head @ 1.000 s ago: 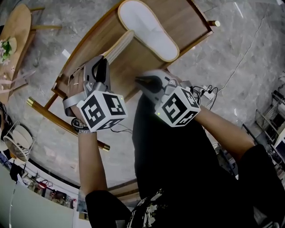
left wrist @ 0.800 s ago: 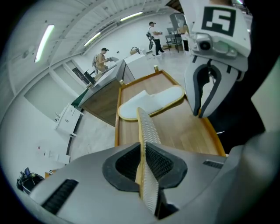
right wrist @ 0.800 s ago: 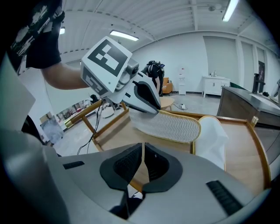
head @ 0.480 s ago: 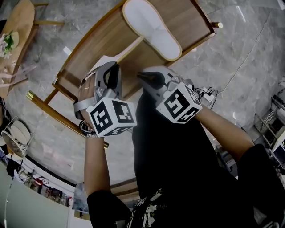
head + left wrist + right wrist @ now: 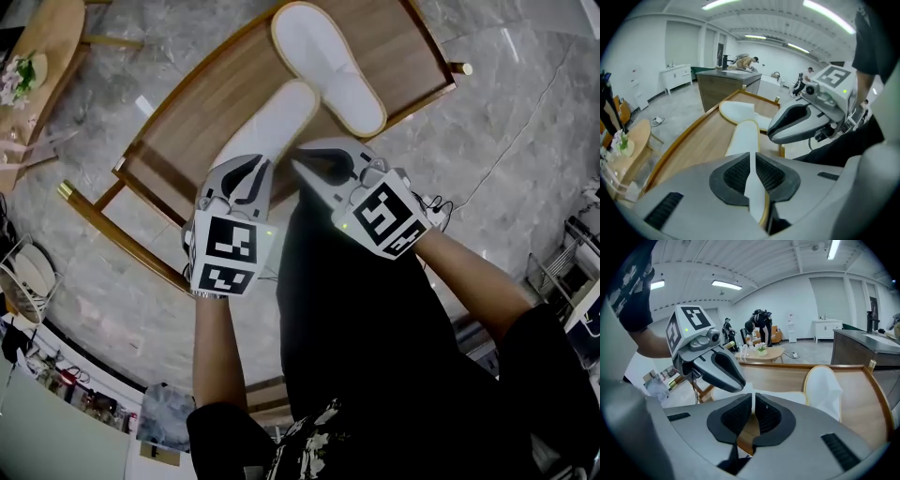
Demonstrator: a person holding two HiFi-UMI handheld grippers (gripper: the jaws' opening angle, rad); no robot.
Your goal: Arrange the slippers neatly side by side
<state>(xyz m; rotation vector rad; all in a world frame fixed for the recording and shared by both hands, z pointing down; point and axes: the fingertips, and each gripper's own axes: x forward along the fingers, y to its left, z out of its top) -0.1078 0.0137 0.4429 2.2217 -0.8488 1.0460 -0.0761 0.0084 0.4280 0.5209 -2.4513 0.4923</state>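
Observation:
Two white slippers with tan rims lie on a low wooden table. The far slipper lies flat near the table's back edge. The near slipper lies alongside it, and my left gripper is shut on its heel end. In the left gripper view the held slipper runs straight out from the pinching pads toward the other slipper. My right gripper hovers just right of the left one at the table's near edge, shut and empty. From it the far slipper shows ahead to the right.
The table has a raised gold rim and gold-tipped legs. A round wooden side table with flowers stands at the upper left. Cables lie on the marble floor to the right. People work at a counter far off.
My left gripper has moved right and turned the near slipper from standing on its edge to lying flat beside the far one. The right gripper has barely moved.

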